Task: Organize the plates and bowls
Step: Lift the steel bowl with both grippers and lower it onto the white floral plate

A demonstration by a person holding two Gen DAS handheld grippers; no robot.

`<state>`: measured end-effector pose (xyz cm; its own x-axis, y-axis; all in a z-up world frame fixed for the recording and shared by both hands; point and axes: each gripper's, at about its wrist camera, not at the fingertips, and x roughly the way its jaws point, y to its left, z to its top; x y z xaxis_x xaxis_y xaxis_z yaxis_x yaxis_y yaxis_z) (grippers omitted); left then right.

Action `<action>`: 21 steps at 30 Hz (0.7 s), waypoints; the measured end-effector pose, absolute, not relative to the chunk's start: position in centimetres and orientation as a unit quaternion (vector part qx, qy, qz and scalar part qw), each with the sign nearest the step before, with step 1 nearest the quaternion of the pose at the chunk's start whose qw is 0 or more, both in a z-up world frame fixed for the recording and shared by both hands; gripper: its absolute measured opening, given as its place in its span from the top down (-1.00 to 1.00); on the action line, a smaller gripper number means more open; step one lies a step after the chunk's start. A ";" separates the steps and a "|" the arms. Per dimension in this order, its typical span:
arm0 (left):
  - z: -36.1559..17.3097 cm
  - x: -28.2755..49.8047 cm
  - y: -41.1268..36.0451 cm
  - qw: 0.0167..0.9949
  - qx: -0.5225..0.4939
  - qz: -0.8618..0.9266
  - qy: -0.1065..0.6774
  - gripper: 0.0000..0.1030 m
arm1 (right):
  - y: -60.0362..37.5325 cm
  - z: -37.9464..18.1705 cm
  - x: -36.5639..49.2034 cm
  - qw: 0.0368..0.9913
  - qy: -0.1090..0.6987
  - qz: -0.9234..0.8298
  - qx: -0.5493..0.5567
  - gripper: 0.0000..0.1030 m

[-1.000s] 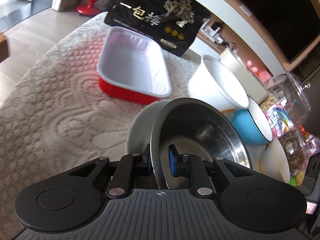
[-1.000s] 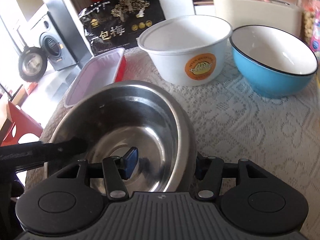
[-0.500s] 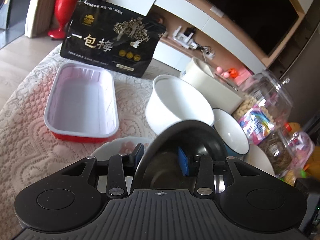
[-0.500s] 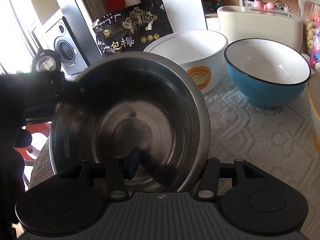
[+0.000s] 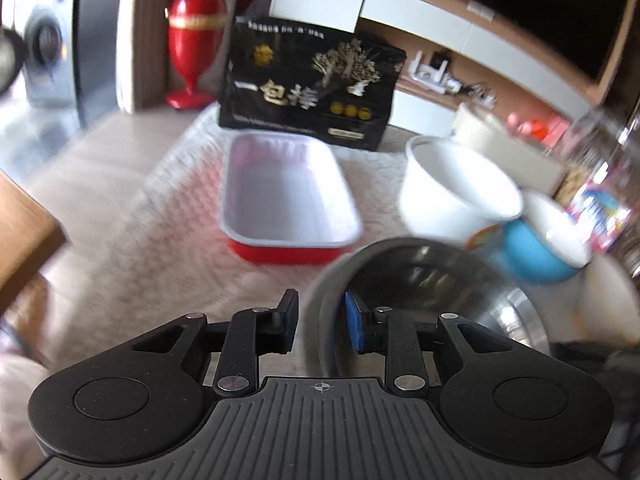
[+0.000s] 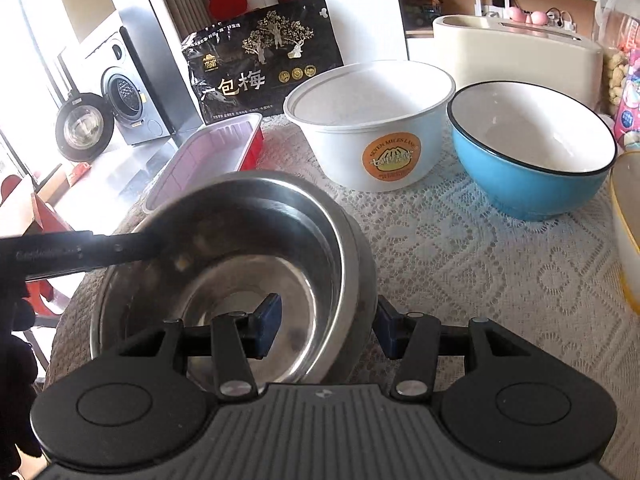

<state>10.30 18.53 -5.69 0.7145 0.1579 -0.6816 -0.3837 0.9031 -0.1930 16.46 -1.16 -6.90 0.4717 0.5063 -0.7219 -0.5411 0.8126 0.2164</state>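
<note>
While the steel bowl (image 6: 240,272) sits tilted over the lace-covered worktop (image 6: 480,264), the right tongs (image 6: 326,328) straddle its near wall, one pad inside the basin and one pressed on the outside, gripping it. The left tongs (image 5: 320,322) reach the opposite rim; their jaws are closing, with the rim (image 5: 320,312) between the pads but a gap showing beside the outer pad. Beyond the bowl stand a white paper bowl (image 6: 372,124) and, just beside it, a blue bowl (image 6: 528,148). A red tray with a pale lining (image 5: 288,196) lies near the black snack bag (image 5: 308,84).
</note>
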 end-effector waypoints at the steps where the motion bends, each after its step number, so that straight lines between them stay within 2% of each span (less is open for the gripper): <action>1: -5.8 10.3 18.4 0.911 -0.154 0.150 0.351 0.33 | -1.2 -6.9 16.4 0.857 0.416 0.303 -0.017 0.03; 5: -7.6 10.5 19.4 0.896 -0.199 0.133 0.375 0.29 | -1.5 -6.8 16.3 0.862 0.415 0.289 -0.007 0.03; 7: -8.3 10.2 19.9 0.891 -0.228 0.120 0.375 0.35 | -1.6 -6.8 16.5 0.863 0.418 0.284 -0.005 0.03; 9: -9.0 10.2 20.6 0.882 -0.275 0.094 0.372 0.36 | -1.7 -7.1 16.8 0.857 0.430 0.284 0.002 0.03; 10: -9.3 10.3 20.8 0.876 -0.296 0.084 0.372 0.30 | -1.7 -7.4 17.1 0.852 0.439 0.286 0.009 0.03; 11: -9.6 10.4 21.1 0.870 -0.312 0.081 0.374 0.34 | -1.6 -7.8 17.3 0.845 0.450 0.288 0.017 0.03; 14: -9.9 11.0 21.2 0.860 -0.322 0.079 0.389 0.36 | -1.3 -8.1 17.4 0.838 0.457 0.297 0.028 0.01; 17: -9.5 11.3 20.6 0.861 -0.307 0.085 0.397 0.26 | -0.7 -7.9 17.2 0.840 0.456 0.295 0.014 0.02; 21: -9.3 12.5 20.0 0.861 -0.307 0.072 0.400 0.23 | -1.2 -7.5 16.6 0.849 0.438 0.296 0.000 0.03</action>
<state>12.52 20.01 -9.26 0.6693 -0.1225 -0.7328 -0.3687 0.8015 -0.4708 16.64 -1.22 -7.48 0.4404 0.5026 -0.7439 -0.5034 0.8243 0.2590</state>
